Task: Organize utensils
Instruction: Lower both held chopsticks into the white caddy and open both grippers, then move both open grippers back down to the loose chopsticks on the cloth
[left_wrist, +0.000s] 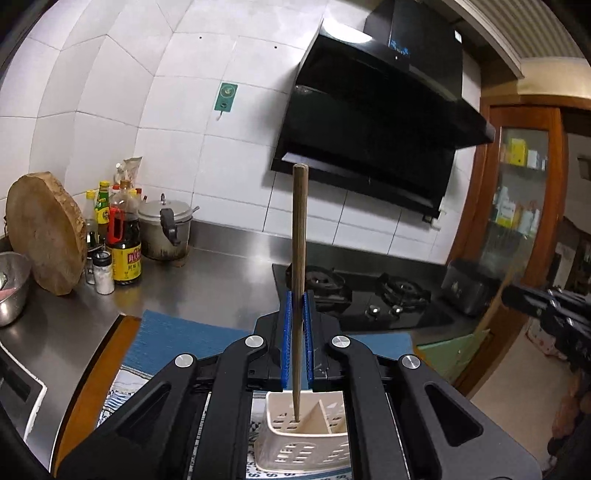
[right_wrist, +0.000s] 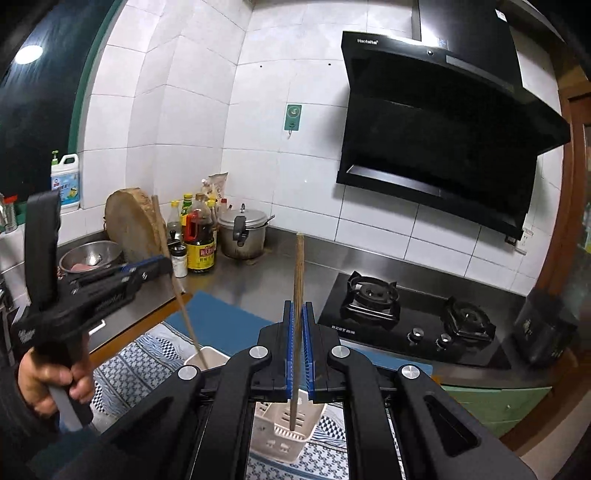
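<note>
My left gripper (left_wrist: 297, 295) is shut on a brown wooden chopstick (left_wrist: 299, 236), held upright with its lower tip inside the left compartment of a white slotted utensil holder (left_wrist: 306, 439). My right gripper (right_wrist: 298, 306) is shut on a second wooden chopstick (right_wrist: 298, 280), also upright, with its tip down in the same holder (right_wrist: 284, 428). In the right wrist view the left gripper (right_wrist: 162, 264) shows at the left with its chopstick (right_wrist: 173, 280) slanting into the holder's far side. The right gripper's body shows at the left wrist view's right edge (left_wrist: 546, 306).
The holder stands on a patterned cloth (right_wrist: 140, 365) and blue mat (left_wrist: 177, 336) on a steel counter. A black gas hob (right_wrist: 406, 321) lies to the right, a range hood (right_wrist: 443, 140) above. A round chopping block (left_wrist: 44, 236), sauce bottles (left_wrist: 123, 240), a pot (left_wrist: 166, 229) and a steel bowl (left_wrist: 11, 288) stand left.
</note>
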